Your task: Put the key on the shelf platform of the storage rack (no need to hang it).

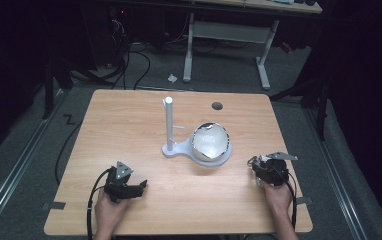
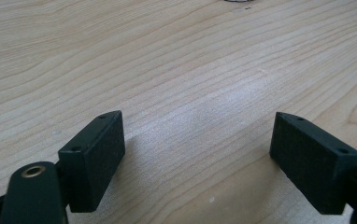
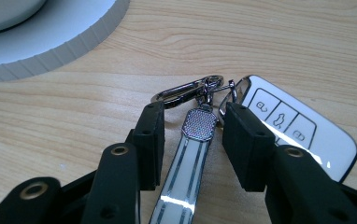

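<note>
While its jaws straddle the key strap (image 3: 186,163), right claw (image 3: 193,135) sits near table edge (image 1: 306,220).

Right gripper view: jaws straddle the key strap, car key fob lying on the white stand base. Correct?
Not quite. The right gripper does straddle the key strap, but the car key fob lies on the wooden table, apart from the white stand base. The right gripper view shows it.

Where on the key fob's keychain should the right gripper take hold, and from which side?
Probably the flat strap, just below its mesh-patterned end. It lies flat on the table between the right gripper fingers, so coming down from above with one finger on each long edge suits it. The carabiner and key fob are less handy.
</note>
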Tool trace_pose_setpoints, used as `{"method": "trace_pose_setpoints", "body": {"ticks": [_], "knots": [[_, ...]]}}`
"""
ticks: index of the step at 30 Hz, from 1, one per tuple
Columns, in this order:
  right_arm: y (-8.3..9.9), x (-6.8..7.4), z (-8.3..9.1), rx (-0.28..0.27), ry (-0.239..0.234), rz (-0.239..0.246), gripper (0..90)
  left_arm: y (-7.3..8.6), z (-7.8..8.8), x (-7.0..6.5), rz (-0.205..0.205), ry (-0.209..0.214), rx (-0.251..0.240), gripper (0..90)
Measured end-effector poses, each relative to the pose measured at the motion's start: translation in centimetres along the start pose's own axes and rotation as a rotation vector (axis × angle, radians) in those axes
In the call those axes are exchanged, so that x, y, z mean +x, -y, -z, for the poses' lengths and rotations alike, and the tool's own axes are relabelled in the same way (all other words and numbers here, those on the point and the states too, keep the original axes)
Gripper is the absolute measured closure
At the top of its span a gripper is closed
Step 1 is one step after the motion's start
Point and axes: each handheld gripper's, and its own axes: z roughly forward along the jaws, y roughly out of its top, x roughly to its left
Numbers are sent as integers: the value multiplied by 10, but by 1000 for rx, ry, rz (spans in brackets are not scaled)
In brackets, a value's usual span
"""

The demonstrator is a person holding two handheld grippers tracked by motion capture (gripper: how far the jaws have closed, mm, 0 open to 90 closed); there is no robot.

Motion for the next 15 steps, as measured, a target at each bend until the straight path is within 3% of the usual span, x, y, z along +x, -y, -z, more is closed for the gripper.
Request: {"method": "trace_pose_setpoints", "body": {"ticks": [8,12,15], "knots": [[0,-2,-5,-4,14,-6,665,0,0,0,0,0,0,184],[0,-1,-5,-5,29,7,737,0,0,0,0,0,0,184],[1,0,-4,-3,39,32,742,0,0,0,0,0,0,184]]}}
